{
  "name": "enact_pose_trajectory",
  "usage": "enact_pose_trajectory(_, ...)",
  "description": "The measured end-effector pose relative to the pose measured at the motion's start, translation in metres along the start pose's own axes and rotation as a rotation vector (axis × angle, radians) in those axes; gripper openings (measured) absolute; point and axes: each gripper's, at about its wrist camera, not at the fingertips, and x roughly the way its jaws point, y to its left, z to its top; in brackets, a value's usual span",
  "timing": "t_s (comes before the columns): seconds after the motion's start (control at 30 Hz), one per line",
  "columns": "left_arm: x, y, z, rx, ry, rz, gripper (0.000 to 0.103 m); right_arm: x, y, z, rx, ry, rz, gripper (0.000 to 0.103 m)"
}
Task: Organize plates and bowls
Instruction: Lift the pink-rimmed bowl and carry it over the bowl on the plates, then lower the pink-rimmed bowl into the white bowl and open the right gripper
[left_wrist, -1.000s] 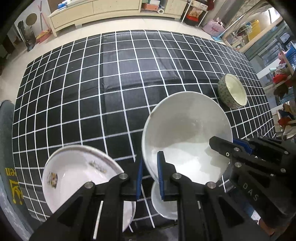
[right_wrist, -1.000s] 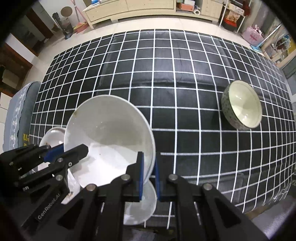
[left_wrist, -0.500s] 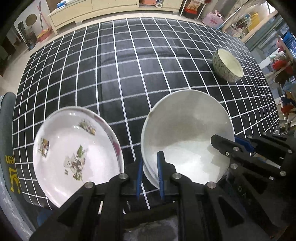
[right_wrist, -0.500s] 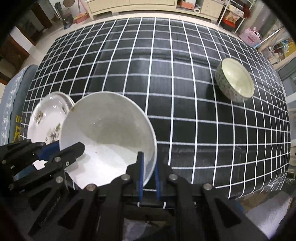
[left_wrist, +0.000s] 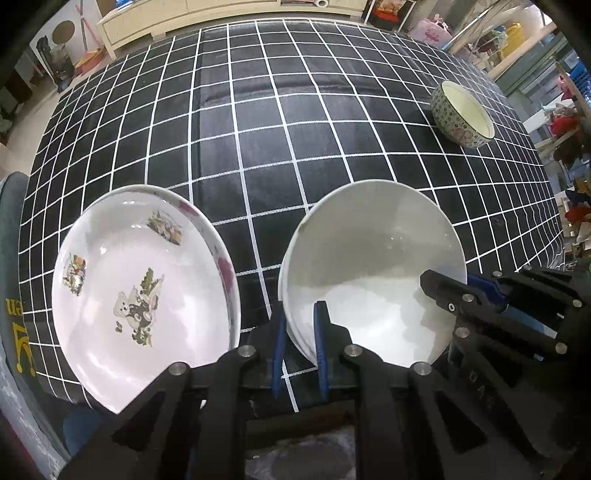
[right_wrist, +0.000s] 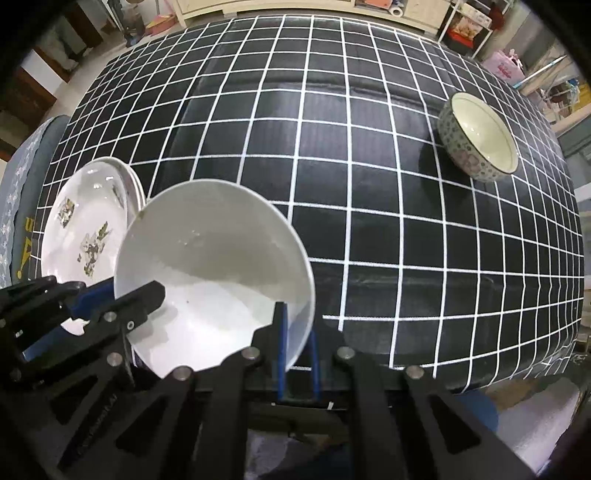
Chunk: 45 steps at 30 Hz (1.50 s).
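Three dishes were seen unstacked: a plain white ceramic bowl (left_wrist: 369, 266) was gripped at its rim by both the left hand-held gripper (left_wrist: 298, 347) and the right hand-held gripper (right_wrist: 295, 345), held above the near edge of the black checked worktop (left_wrist: 258, 122); a white plate printed with bears (left_wrist: 140, 295) lay beside it, a patterned small bowl (right_wrist: 480, 147) well apart. Most sorting was judged undone.

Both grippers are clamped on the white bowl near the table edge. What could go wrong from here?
1. The left gripper and right gripper each pinch only the thin rim of the plain white bowl; uneven motion could twist it loose.
2. The bowl sits close beside the bear-print plate, which looks tilted at the table edge; a sideways swing could knock it.
3. The patterned bowl lies far across the checked tablecloth; a long carry means more chance of slipping.
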Motion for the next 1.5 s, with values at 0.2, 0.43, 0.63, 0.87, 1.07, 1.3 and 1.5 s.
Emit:
enact_pose_trajectory(0.2, 0.001, -0.001, 0.002, 0.011, -0.001, 0.002, 0.013, 0.003, 0.0, 0.001, 0.003, 0.013, 0.006, 0.014)
enact_pose_trajectory(0.43, 0.002, 0.002, 0.005, 0.023, 0.01, -0.022, 0.013, 0.009, -0.002, 0.005, 0.02, 0.031, 0.021, 0.014)
enact_pose_trajectory(0.63, 0.004, -0.008, -0.001, 0.069, -0.003, 0.025, 0.014, 0.015, 0.0, 0.003, 0.021, 0.036, 0.02, 0.014)
enact_pose_trajectory(0.87, 0.006, -0.003, 0.001, 0.062, 0.009, 0.016, 0.013, 0.019, 0.003, 0.004, 0.017, 0.053, 0.021, 0.014)
enact_pose_trajectory(1.07, 0.004, -0.003, -0.001, 0.056, 0.002, 0.008, 0.014, 0.02, -0.002, 0.007, 0.027, 0.06, 0.027, 0.014)
enact_pose_trajectory(1.3, -0.009, 0.003, 0.0, 0.031, -0.028, 0.018, 0.029, 0.011, -0.006, 0.005, 0.043, 0.028, 0.054, 0.037)
enact_pose_trajectory(1.5, -0.024, -0.003, 0.0, 0.031, -0.051, -0.017, 0.034, -0.015, -0.009, 0.006, 0.037, -0.047, 0.051, 0.054)
